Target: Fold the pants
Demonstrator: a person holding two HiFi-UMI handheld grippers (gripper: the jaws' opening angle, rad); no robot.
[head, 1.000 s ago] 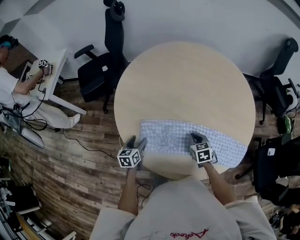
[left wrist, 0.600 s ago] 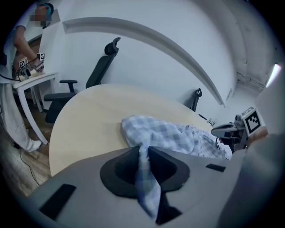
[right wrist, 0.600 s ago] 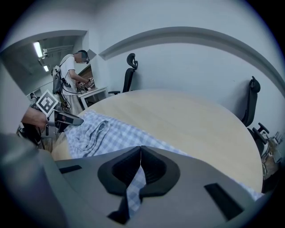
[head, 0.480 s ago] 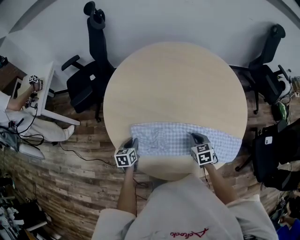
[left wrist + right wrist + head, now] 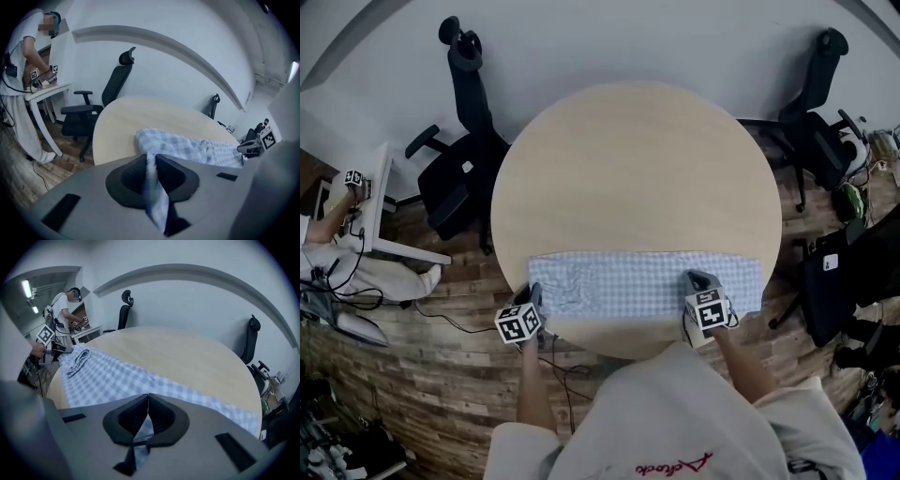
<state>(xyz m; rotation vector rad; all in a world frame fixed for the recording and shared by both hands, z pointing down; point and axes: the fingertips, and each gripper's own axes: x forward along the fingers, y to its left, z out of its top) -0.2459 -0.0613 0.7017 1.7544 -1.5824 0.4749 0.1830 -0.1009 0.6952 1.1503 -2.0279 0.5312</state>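
Okay, head view: the pants (image 5: 647, 283) lie as a flat checked strip across the near part of the round surface (image 5: 637, 159), one end at the left rim, the other near the right rim. My left tongs (image 5: 532, 298) are at the strip's near left corner, my right tongs (image 5: 695, 281) on its near edge further right. Office chairs (image 5: 459, 183) stand behind the surface on a wood floor (image 5: 412, 375). Left gripper view: the left tongs (image 5: 151, 158) have just been closing and now pinch a bunched fold of the pants (image 5: 187, 146), with cloth running down between the pads. Right gripper view: the right tongs (image 5: 147, 397) are pressed together on a thin edge of the pants (image 5: 117, 376). The rest of the cloth is spread flat on the surface (image 5: 187, 352).
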